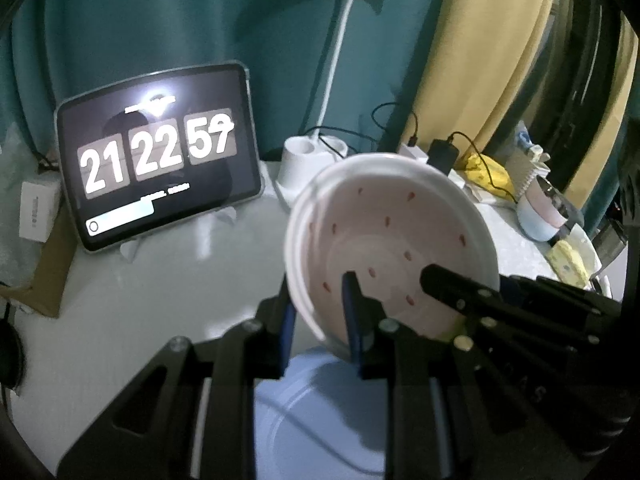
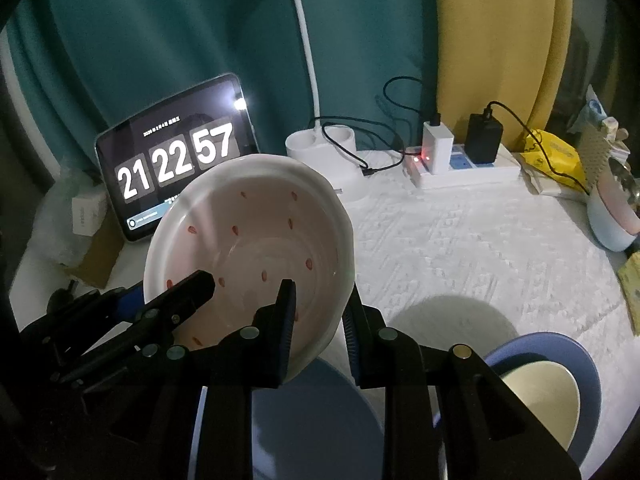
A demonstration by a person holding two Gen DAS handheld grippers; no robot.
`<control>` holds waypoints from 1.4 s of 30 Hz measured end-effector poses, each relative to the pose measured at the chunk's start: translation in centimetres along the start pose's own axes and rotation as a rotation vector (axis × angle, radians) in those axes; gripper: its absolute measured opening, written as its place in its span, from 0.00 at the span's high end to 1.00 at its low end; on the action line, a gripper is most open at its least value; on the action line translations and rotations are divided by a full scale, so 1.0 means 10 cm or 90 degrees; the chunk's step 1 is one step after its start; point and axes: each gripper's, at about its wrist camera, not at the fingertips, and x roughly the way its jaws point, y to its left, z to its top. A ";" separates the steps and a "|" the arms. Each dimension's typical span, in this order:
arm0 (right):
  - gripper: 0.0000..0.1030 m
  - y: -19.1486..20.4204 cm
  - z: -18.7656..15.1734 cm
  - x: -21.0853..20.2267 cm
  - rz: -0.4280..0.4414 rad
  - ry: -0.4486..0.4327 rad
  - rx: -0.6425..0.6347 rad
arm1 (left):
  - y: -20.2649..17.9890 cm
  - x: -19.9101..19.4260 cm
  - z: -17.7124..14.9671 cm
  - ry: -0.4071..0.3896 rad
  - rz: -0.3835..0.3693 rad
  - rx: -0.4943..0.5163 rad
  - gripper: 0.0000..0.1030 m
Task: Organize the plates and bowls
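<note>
Both my grippers hold one bowl aloft over the tabletop. The left gripper [image 1: 320, 320] is nearly closed, pinching the near-left rim of the white bowl [image 1: 392, 240] w/ one blue-padded finger inside and one outside. The right gripper [image 2: 318, 324] does the same on the bowl's [image 2: 248, 248] right rim. The bowl hangs tilted, its mouth turned toward the cameras, clear of everything below.

Step in hand, as I read it: a two-handed carry of the bowl, mid-lift, toward a stack. Directly under it sits a blue plate [image 2: 312, 420]; to the right a second blue plate [image 2: 588, 368] carries a cream bowl [image 2: 540, 404]. Next move prob. calls for levelling the bowl, keeping both pinches even so it doesn't twist, then lowering it onto a plate or into the cream bowl. Which one, I can't tell.

Materials: the bowl looks like glazed ceramic, glossy, round w/ a slightly faceted rim, pinkish inside w/ small red seed-like marks. The plates are smooth and matte blue. The tabletop [image 2: 460, 240] wears a white cloth w/ a woven raised pattern. Behind: a tablet [image 1: 160, 156] showing a flip clock, a white desk lamp [image 2: 320, 140] w/ a bendy neck, a power strip [image 2: 468, 172] w/ chargers plugged in, and teal and yellow curtains.
</note>
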 end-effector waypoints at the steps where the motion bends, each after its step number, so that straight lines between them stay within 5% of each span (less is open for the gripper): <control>1: 0.76 -0.02 -0.01 -0.03 0.000 -0.001 0.001 | -0.02 -0.02 0.00 -0.001 -0.001 0.001 0.78; 42: 0.76 -0.72 -0.39 -0.76 -0.024 -0.041 0.060 | -0.97 -0.28 -0.32 -0.001 -0.041 0.071 0.78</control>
